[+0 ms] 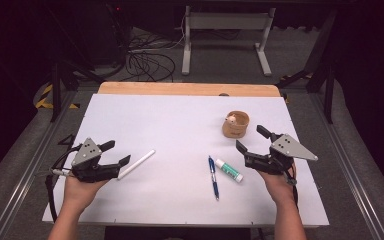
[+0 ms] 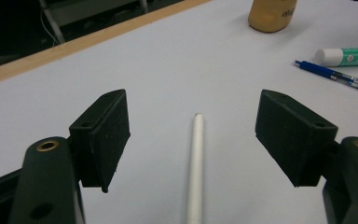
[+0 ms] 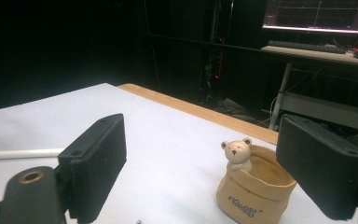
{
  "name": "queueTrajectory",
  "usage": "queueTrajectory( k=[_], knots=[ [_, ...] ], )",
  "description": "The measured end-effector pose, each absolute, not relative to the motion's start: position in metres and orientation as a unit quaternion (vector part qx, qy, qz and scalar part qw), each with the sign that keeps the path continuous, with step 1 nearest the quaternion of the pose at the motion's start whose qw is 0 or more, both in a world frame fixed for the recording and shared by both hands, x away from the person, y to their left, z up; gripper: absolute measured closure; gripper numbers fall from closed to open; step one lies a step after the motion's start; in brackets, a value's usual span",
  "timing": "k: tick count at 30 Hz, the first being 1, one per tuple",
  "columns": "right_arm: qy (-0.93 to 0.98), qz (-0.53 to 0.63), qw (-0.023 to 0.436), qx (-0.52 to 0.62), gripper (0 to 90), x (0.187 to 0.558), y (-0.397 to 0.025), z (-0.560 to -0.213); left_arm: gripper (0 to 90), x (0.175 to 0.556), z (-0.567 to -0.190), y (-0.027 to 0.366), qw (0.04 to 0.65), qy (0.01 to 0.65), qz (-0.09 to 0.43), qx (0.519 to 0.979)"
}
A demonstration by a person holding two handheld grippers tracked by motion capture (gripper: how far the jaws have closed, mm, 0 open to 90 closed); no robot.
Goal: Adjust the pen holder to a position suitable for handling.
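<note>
A white stick-like pen (image 1: 136,164) lies on the white table sheet (image 1: 170,125) just right of my left gripper (image 1: 118,153), which is open. Seen along its jaws, the white pen (image 2: 196,168) lies between them on the sheet, untouched. My right gripper (image 1: 250,139) is open near the right edge. A tan bear-shaped cup (image 1: 235,124) stands just beyond it and appears between its jaws as the bear cup (image 3: 254,188). A blue pen (image 1: 213,177) and a green-and-white glue stick (image 1: 229,170) lie left of the right gripper.
A wooden table edge (image 1: 190,89) runs along the far side. Beyond it are a desk frame (image 1: 225,37) and cables (image 1: 145,60) on the floor. A monitor and keyboard (image 3: 317,28) sit on a desk at the back.
</note>
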State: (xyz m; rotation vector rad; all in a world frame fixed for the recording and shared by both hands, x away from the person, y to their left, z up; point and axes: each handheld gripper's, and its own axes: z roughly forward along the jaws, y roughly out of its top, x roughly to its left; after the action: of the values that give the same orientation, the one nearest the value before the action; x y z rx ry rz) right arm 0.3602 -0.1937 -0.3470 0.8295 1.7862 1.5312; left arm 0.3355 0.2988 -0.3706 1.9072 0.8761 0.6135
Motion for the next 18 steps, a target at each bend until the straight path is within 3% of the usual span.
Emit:
queueTrajectory(
  k=[18],
  knots=[
    [0.683,0.58,0.314,0.313,17.7,0.36,-0.19,-0.347,33.9,0.336,-0.388,0.296,0.406,0.372,0.215,0.807]
  ],
)
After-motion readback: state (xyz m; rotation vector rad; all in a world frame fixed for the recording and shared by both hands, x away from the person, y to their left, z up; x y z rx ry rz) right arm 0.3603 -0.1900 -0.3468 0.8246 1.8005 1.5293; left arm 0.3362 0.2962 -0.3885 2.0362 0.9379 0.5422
